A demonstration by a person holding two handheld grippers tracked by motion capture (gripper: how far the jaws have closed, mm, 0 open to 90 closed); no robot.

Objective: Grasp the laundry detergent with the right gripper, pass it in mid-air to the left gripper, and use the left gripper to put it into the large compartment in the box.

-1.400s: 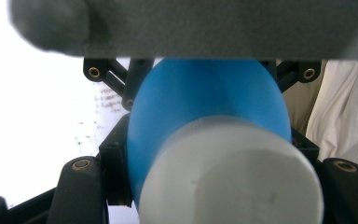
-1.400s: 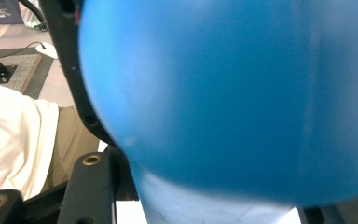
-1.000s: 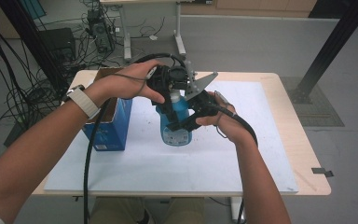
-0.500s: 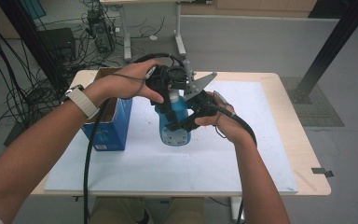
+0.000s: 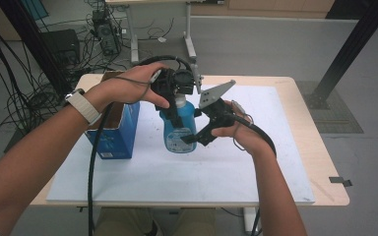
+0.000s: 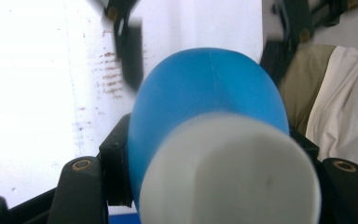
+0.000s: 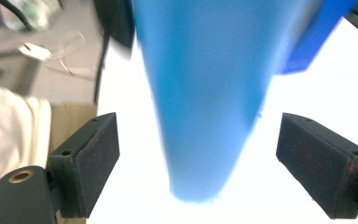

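Stood on the white mat (image 5: 128, 177) covering the table (image 5: 325, 162): a bottle (image 5: 179, 132) near the middle, upright, and a box (image 5: 115, 132) just to its left, close beside it. Clamped from above near the bottle's top by the left gripper (image 5: 174, 105). Flanked low on its right by the right gripper (image 5: 194, 140), pads apart from it, jaws just opened. Behind the table, a desk frame (image 5: 187, 34) and cables (image 5: 24, 73) on the floor.

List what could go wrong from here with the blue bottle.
The left gripper alone clamps the blue bottle up near its white cap, so the body might swing or slip. The right gripper has just been opening, with pads clear of the bottle. The blue box stands close; a swing could knock it.
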